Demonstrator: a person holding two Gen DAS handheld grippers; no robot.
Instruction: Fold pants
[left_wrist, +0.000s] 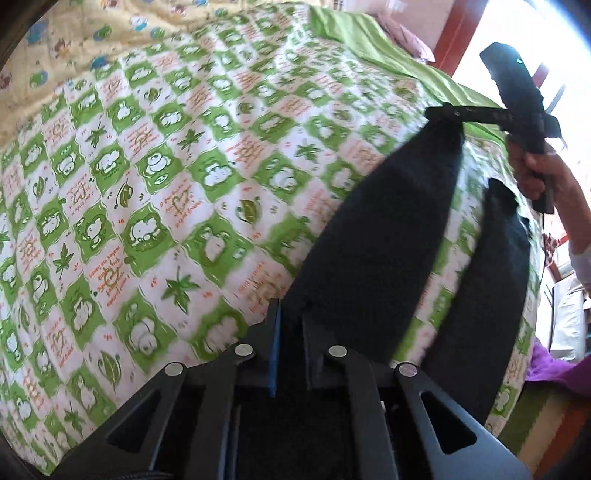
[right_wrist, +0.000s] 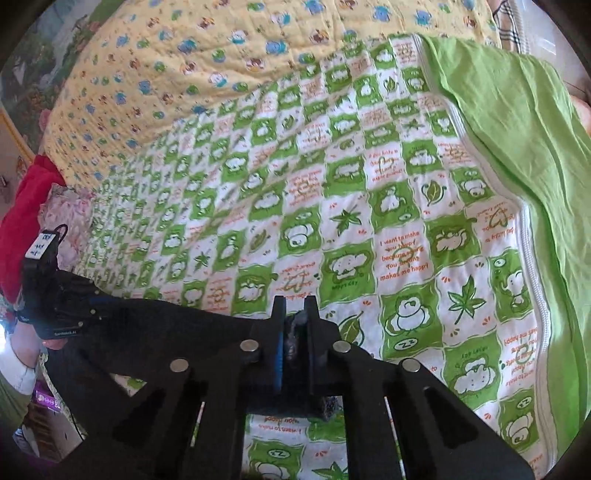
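The black pants (left_wrist: 388, 229) hang stretched in the air above the bed between both grippers. My left gripper (left_wrist: 290, 314) is shut on one end of the pants. In the left wrist view the right gripper (left_wrist: 445, 110) pinches the far end of one leg, while the second leg (left_wrist: 491, 266) hangs loose beside it. In the right wrist view my right gripper (right_wrist: 295, 314) is shut on a bunch of black cloth, and the pants (right_wrist: 166, 328) run left to the left gripper (right_wrist: 88, 310).
The bed is covered by a green and white patterned sheet (right_wrist: 369, 221). A yellow quilt (right_wrist: 221, 55) lies at the far side, a plain green cloth (right_wrist: 517, 129) at the right, a red cloth (right_wrist: 26, 221) at the left. A purple cloth (left_wrist: 546, 365) lies past the bed's edge.
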